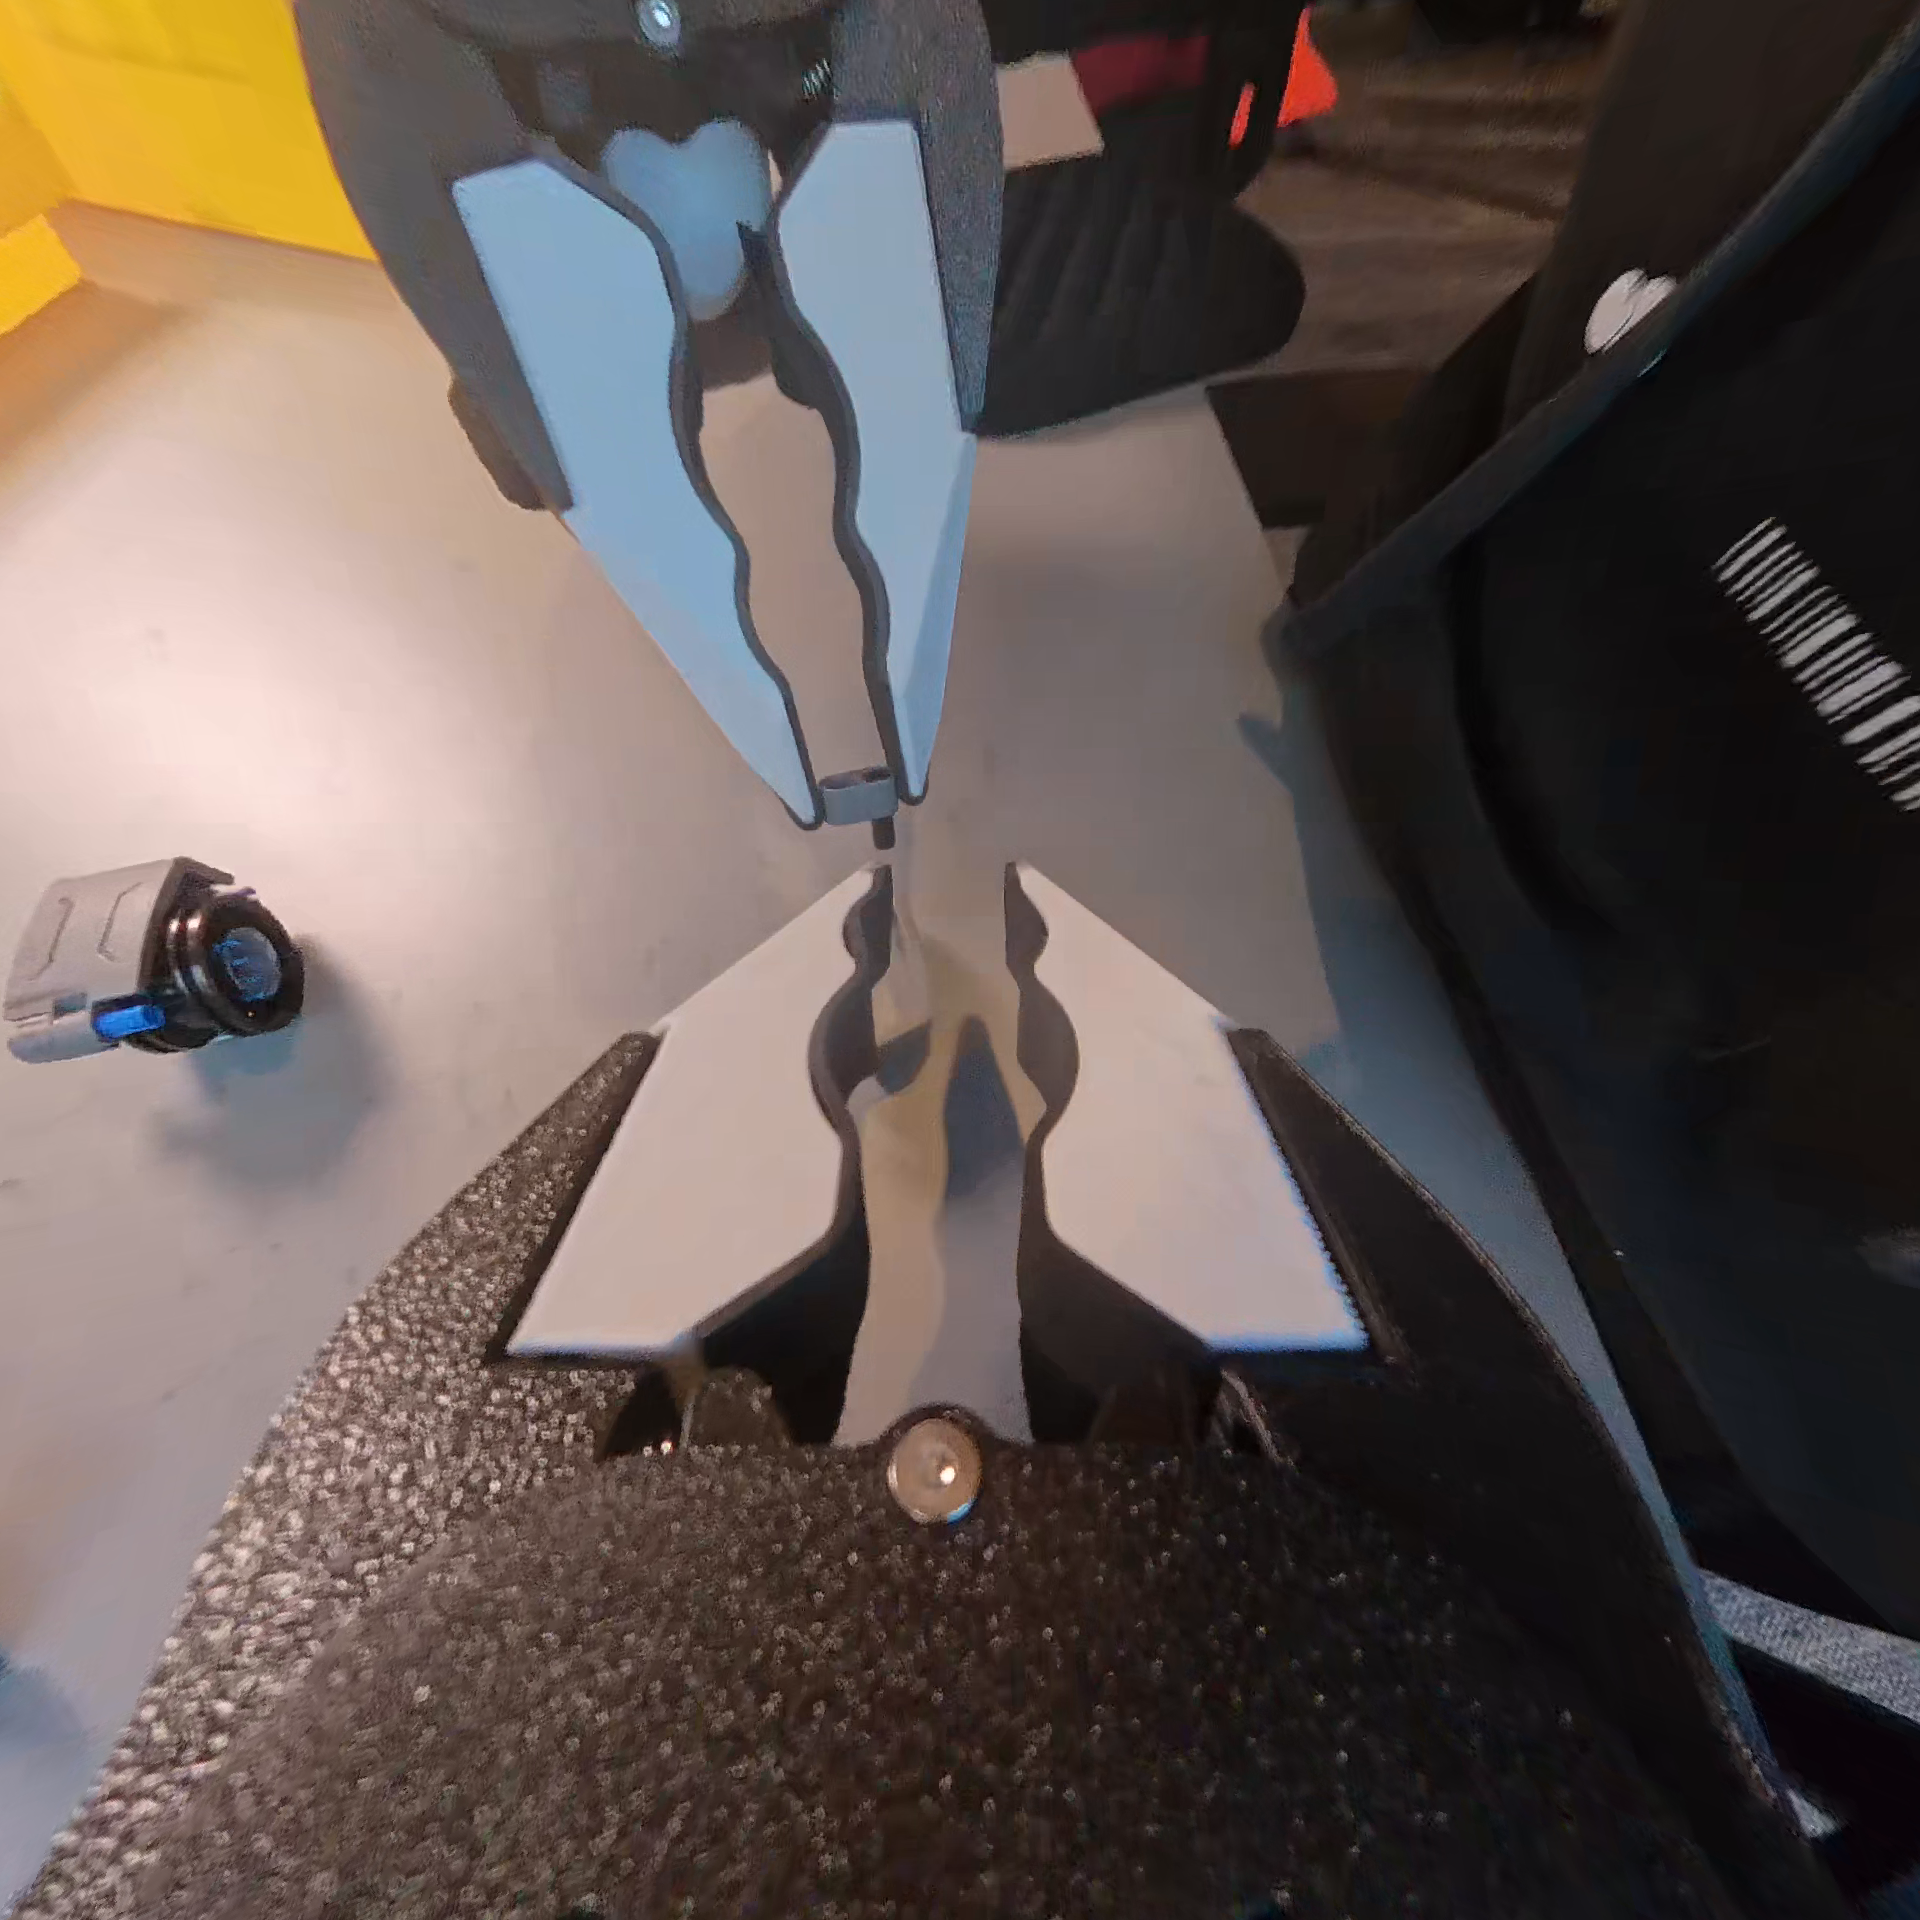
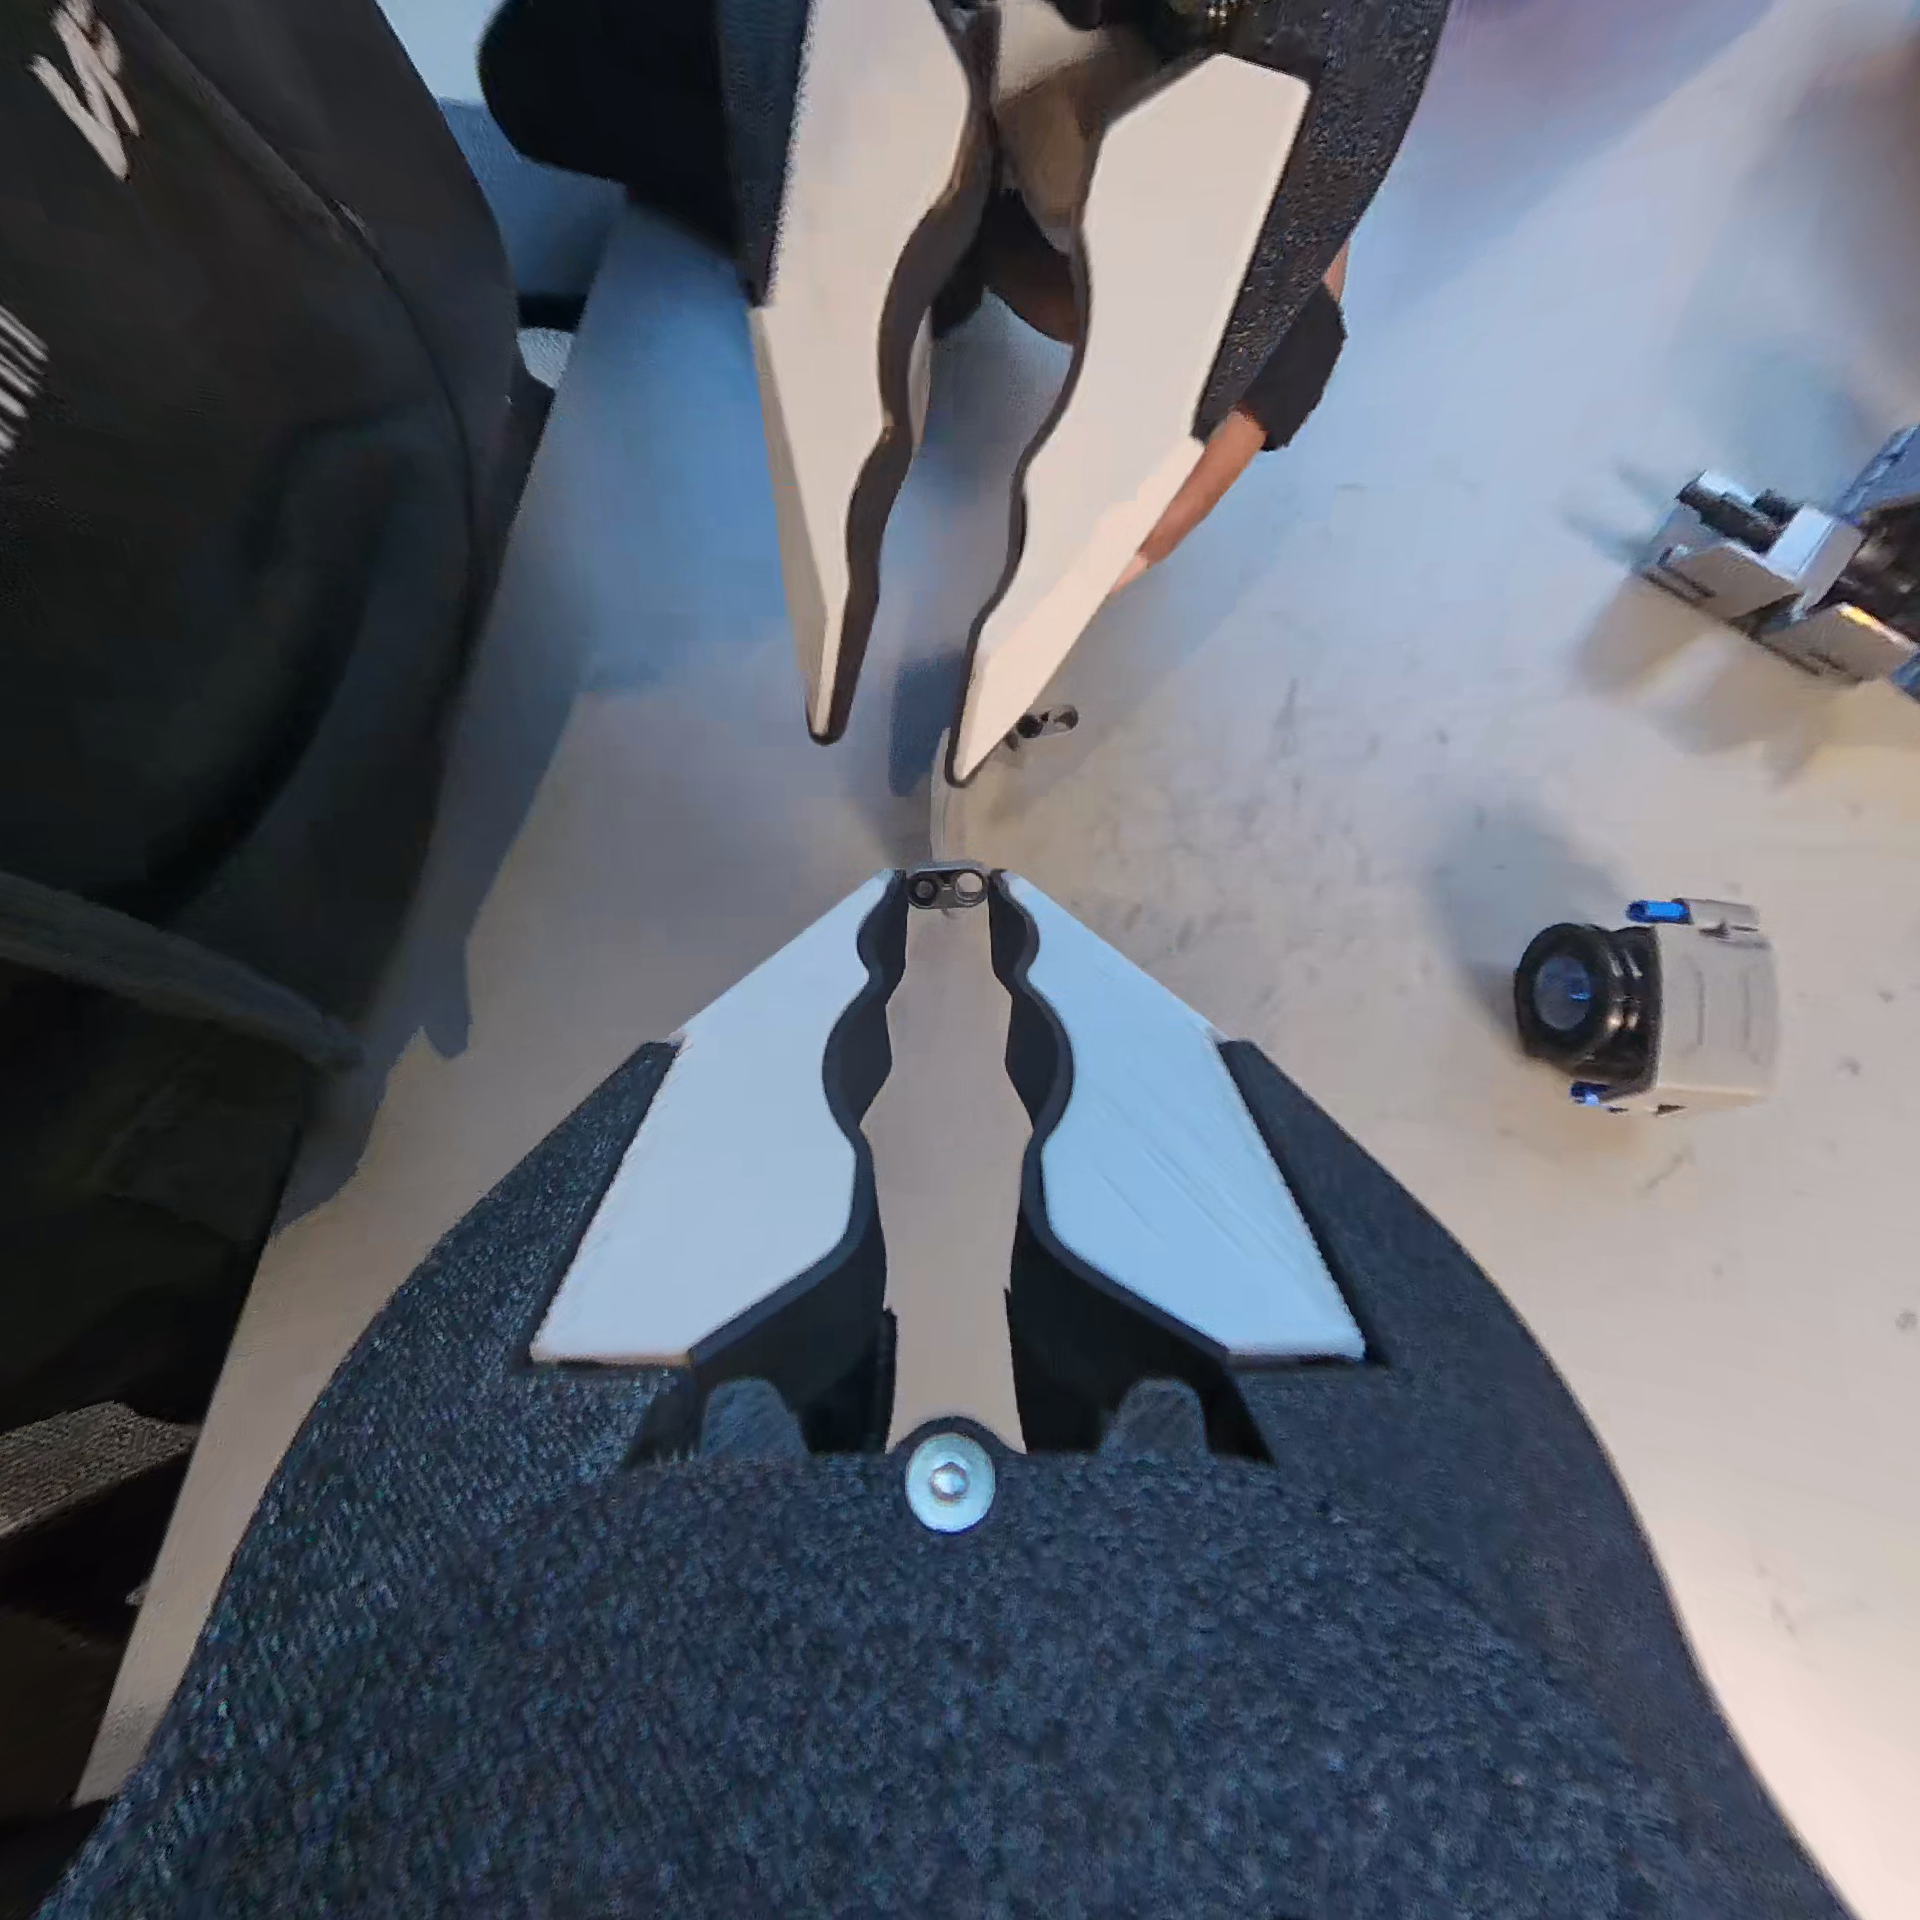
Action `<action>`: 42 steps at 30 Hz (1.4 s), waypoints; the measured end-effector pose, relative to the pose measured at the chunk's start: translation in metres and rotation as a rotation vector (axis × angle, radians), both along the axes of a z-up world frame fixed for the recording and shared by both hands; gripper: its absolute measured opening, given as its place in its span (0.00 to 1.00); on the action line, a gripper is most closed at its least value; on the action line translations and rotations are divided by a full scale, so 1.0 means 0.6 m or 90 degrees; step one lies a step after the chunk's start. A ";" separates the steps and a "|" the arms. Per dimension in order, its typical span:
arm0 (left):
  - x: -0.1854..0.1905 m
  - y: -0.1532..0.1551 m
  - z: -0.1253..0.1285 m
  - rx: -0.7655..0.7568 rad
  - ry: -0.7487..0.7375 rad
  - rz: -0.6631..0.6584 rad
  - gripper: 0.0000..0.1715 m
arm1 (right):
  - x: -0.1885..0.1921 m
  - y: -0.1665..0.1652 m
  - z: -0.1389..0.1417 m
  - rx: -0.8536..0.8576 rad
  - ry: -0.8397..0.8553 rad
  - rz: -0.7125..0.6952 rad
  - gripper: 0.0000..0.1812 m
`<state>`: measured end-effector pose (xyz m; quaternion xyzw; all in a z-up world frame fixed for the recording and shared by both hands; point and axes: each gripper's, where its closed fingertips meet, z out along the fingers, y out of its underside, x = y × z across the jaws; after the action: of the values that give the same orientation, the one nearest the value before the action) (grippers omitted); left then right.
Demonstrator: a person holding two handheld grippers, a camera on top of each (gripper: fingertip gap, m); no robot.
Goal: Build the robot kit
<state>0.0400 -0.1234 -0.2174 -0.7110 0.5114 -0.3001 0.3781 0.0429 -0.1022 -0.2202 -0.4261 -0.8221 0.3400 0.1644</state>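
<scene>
We find the right claw [image 2: 945, 883] clenched on a small grey two-hole connector piece [image 2: 948, 889], pinched at the very fingertips above the pale bench [image 2: 1351, 727]. In the left wrist view the same piece [image 1: 858, 798] shows between the right claw's tips, with a short dark pin pointing down from it. The left claw [image 1: 948, 878] stands released, its fingers apart with nothing between them, its tips just beneath that piece and nearly meeting the right claw tip to tip.

In the right wrist view the left claw [image 2: 891, 753] comes in from above, and a tiny dark part [image 2: 1042, 721] lies on the bench just beside its tip; we cannot tell its kind.

To the side, well apart from both claws, a grey block with a black wheel and blue pins [image 2: 1652, 1003] rests on the bench; the left wrist view shows it too [image 1: 145, 961]. Farther off, at the bench edge, lies a grey and black brick assembly [image 2: 1787, 566]. A black bag [image 1: 1683, 831] stands against the bench on the other side. A yellow surface [image 1: 156, 125] shows beyond.
</scene>
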 end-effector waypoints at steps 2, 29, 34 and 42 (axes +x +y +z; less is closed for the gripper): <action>-0.001 0.005 -0.020 0.011 0.046 0.010 0.12 | -0.005 0.002 -0.008 0.003 -0.013 -0.004 0.08; 0.000 0.006 -0.059 0.026 0.092 -0.024 0.01 | -0.005 -0.010 -0.031 0.039 -0.074 0.009 0.07; 0.000 0.006 -0.059 0.038 0.094 -0.033 0.01 | -0.005 -0.010 -0.032 0.035 -0.068 0.015 0.07; -0.001 0.005 -0.060 0.057 0.100 -0.040 0.01 | -0.004 -0.010 -0.033 -0.023 -0.040 -0.006 0.07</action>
<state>0.0397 -0.1202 -0.2534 -0.6984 0.5741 -0.2319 0.3589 0.0403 -0.1082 -0.2400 -0.4433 -0.8186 0.3407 0.1319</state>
